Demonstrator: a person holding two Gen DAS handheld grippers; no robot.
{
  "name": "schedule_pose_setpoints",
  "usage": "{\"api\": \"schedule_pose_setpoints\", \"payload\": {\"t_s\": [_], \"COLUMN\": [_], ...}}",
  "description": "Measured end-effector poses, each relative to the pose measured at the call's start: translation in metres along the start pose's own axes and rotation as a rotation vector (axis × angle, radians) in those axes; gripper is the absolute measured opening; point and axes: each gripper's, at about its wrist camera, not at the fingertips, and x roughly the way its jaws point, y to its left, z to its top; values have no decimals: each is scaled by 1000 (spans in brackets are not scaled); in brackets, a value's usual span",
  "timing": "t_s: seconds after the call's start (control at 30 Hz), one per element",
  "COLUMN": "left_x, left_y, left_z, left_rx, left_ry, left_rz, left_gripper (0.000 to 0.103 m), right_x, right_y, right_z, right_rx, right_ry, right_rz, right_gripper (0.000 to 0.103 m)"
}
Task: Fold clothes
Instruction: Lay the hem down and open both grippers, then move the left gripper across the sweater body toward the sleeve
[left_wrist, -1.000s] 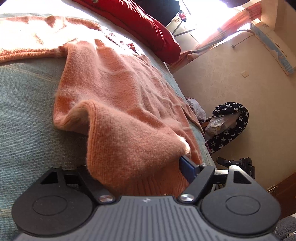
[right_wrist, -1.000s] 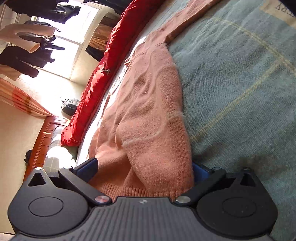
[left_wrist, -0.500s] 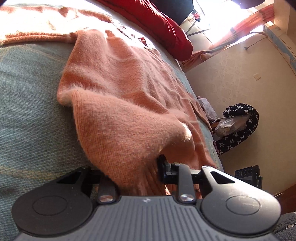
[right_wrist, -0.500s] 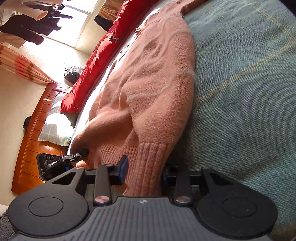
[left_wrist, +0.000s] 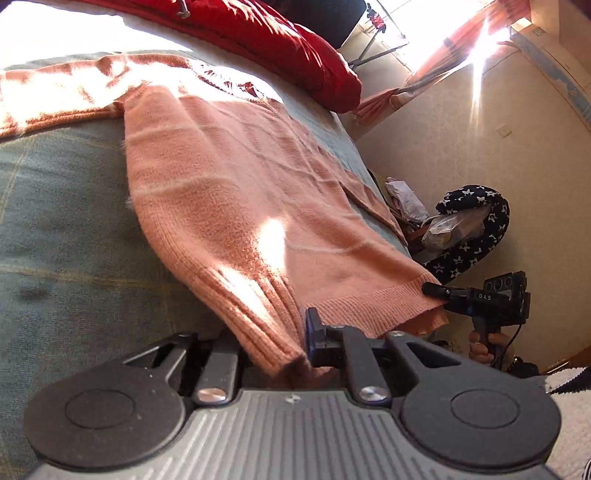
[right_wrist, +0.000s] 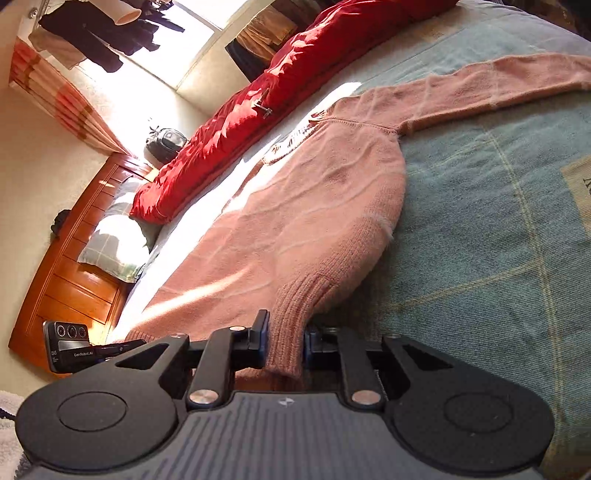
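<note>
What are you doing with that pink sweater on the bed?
A person is folding it, with a gripper in each hand. The left gripper and the right gripper are each shut on a corner of the ribbed hem of the pink sweater. The sweater lies spread on the blue-green bedspread, one sleeve stretched out sideways. A red puffy jacket lies beyond it. No fold has been made yet.

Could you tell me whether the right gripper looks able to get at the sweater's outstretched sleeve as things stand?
Probably not yet: the right gripper is shut on the sweater hem, and the sleeve lies across the bed, far beyond.
</note>
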Motion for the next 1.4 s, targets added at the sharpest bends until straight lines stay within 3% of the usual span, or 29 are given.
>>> {"api": "schedule_pose_setpoints", "payload": {"t_s": [0.07,0.13,0.2,0.27,0.37,0.6,0.7,0.8,0.9,1.0,1.2,1.27,1.4], "left_x": [-1,-6,-13,-18,-11,2,-10,-15,-7,13,37,35,18], "left_y": [15,26,32,32,22,11,5,-9,-22,-27,-14,-6,-9], "left_z": [-10,-17,-17,-11,1,14,15,9,-2,-10,-33,-39,-25], "left_rx": [-40,-61,-64,-57,14,100,157,310,422,458,406,369,364], "left_ry": [43,66,48,5,-25,-25,-65,-83,-69,-32,57,69,16], "left_rz": [89,178,222,216,192,235,329,448,431,368,298,290,301], "left_gripper": [21,22,22,23,34,35,41,45,51,52,52,52,53], "right_x": [5,8,7,4,10,48,52,60,77,101,146,145,136], "right_y": [-3,-8,-16,-24,-28,-21,-2,22,44,61,93,90,86], "right_z": [-4,-11,-14,-11,-3,1,-6,-14,-22,-32,-54,-58,-57], "right_rx": [-7,-14,1,35,41,-20,-186,-373,-503,-590,-756,-753,-717], "right_ry": [80,115,106,56,10,54,63,79,121,177,288,289,260], "right_rz": [-71,-170,-217,-204,-205,-242,-324,-343,-311,-269,-193,-201,-196], "right_gripper": [41,50,52,57,59,63,66,72,73,74,75,82,86]}}
